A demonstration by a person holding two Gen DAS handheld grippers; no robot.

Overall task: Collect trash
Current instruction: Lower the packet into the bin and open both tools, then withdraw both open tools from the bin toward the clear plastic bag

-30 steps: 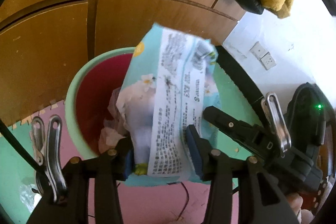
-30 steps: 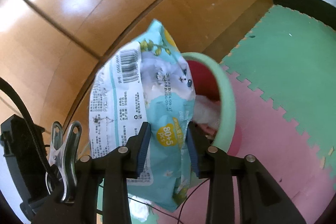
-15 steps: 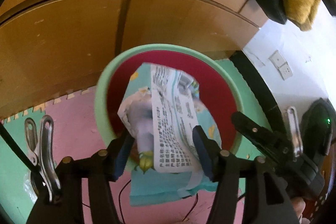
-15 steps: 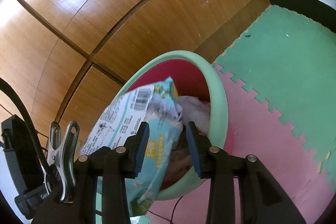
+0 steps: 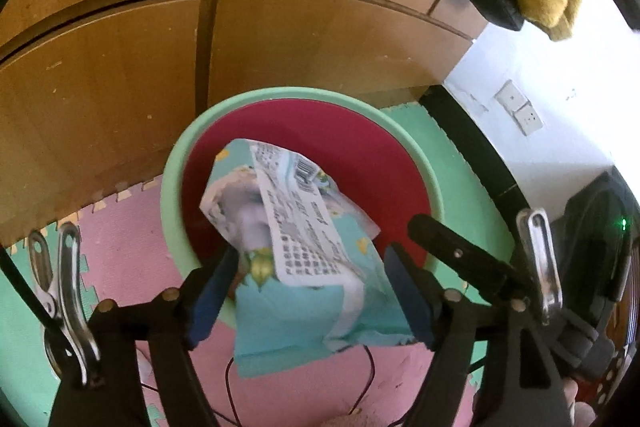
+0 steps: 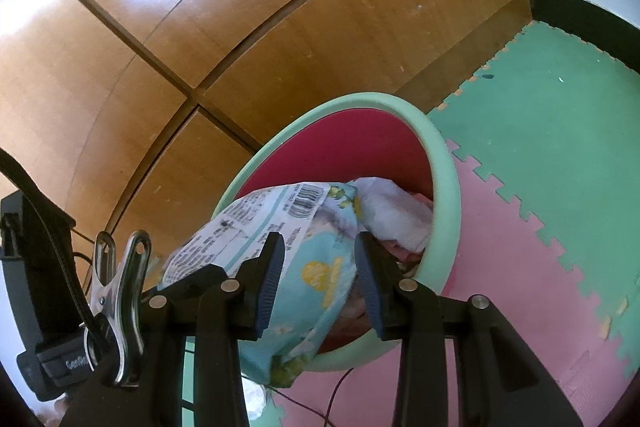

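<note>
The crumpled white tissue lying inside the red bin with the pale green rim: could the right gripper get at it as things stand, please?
Probably not yet. The right gripper has the light blue wet-wipes packet between its fingers, draped over the bin's rim in front of the white tissue. Only once the packet is dropped would the way be free.

The wet-wipe pack, upright above the bin a second ago, has tipped forward and now droops over the near rim with its top end inside. The left gripper has just been opening its jaws, whose pads now stand clear of the pack between them.
</note>
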